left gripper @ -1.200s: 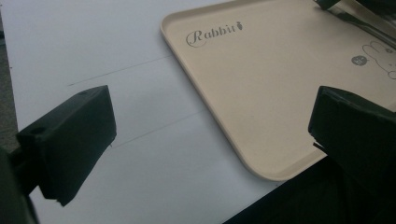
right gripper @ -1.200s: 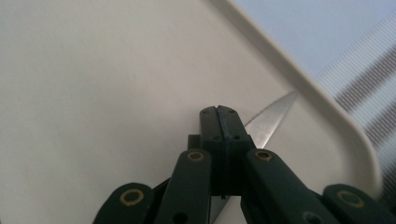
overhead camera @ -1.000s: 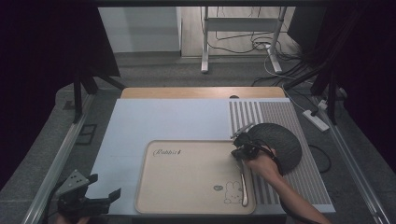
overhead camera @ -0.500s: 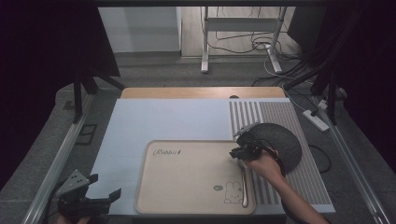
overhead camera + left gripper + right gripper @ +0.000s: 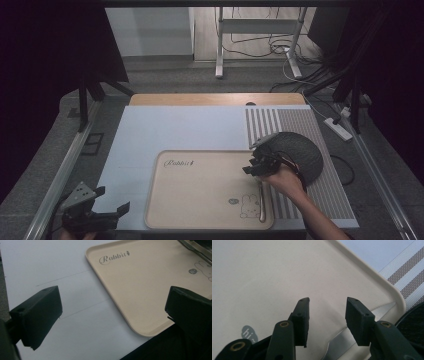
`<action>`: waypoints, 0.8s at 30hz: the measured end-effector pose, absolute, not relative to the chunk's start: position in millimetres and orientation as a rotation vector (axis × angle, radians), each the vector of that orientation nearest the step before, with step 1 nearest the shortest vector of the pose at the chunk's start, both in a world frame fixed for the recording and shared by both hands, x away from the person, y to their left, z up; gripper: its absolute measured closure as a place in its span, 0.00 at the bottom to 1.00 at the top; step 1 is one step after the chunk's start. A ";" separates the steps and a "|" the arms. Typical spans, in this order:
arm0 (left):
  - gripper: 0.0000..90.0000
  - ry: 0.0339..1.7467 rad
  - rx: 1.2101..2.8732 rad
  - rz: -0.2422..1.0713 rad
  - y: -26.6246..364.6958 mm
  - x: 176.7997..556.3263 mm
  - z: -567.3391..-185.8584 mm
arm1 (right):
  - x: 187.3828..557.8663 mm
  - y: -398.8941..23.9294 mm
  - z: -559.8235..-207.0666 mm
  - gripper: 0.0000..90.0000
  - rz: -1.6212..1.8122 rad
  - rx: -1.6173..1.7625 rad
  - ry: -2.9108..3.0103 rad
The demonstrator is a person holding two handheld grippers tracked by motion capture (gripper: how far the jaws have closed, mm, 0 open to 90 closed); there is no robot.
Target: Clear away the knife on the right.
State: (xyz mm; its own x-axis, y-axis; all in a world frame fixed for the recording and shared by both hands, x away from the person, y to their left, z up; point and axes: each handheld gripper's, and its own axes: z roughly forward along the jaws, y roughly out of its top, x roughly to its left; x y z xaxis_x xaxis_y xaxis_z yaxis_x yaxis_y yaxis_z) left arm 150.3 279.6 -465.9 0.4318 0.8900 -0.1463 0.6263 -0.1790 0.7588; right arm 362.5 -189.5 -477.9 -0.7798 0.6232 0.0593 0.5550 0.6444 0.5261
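Both tongs are built in matte black, left tongs (image 5: 111, 210) grey-plated on top, right tongs (image 5: 327, 315) dotted with brass rivets.

**Readable markings: tray only**

Beige tray (image 5: 140, 287): the word "Rabbit" (image 5: 112, 258) in dark cursive script near one corner, with a small carrot mark after the last letter. Same word seen from the high view (image 5: 181, 163), legible but small.

Grey speech-bubble mark (image 5: 249, 334) printed on the tray in the right gripper view reads "hi", partly cut off by the gripper. Line-drawn rabbit figure (image 5: 248, 205) beside it; no lettering legible on it.
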 end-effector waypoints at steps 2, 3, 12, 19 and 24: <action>0.02 1.284 1.901 0.426 279.7 150.3 -465.9 | 361.2 -190.0 -475.9 0.56 0.822 0.985 2.730; 0.02 1.284 1.901 0.426 279.7 150.3 -465.9 | 360.2 -190.3 -474.8 0.54 0.822 0.988 2.725; 0.02 1.284 1.900 0.429 279.6 149.9 -465.8 | 349.3 -197.7 -467.7 0.34 0.859 0.987 2.681; 0.02 1.285 1.898 0.428 279.8 149.8 -465.8 | 343.8 -204.2 -466.5 0.15 0.873 1.014 2.655; 0.02 1.285 1.899 0.430 279.9 149.7 -465.8 | 342.1 -208.7 -467.0 0.08 0.889 1.032 2.659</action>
